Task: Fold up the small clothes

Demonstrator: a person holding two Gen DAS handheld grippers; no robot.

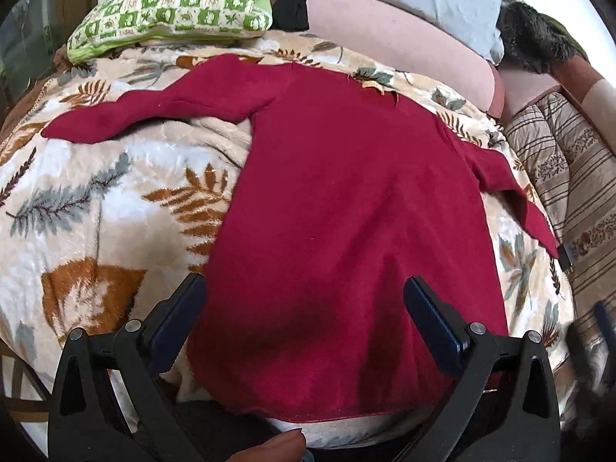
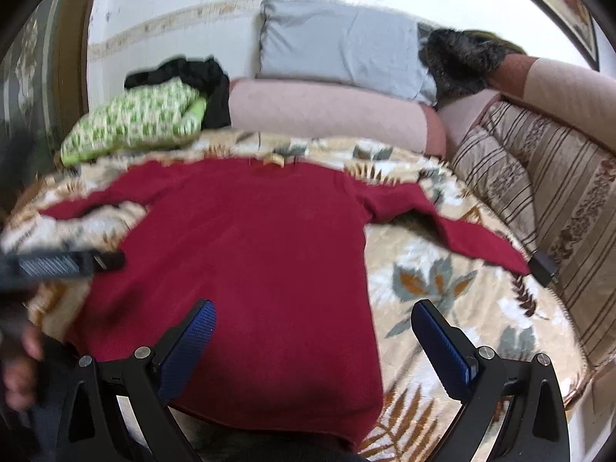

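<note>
Left tongs (image 1: 304, 308): mine, wide open, empty, above the hem.
Right tongs (image 2: 313, 331): wide open, empty, over the lower right edge.
Sweater (image 1: 346, 200): red, flat on the blanket (image 1: 96, 211), both sleeves spread.
Progress: I judge no fold made; sleeves and body remain.
Surface: bed, leaf-print blanket.
Room: pillows (image 2: 338, 42) against the wall.

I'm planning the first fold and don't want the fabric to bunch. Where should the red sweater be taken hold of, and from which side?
Probably at a cuff. The red sweater lies flat, both sleeves spread outward. The left sleeve ends on open blanket, so the open left hand-held gripper could approach its tip from the outer left side, pinch it, and carry it across the body.
</note>
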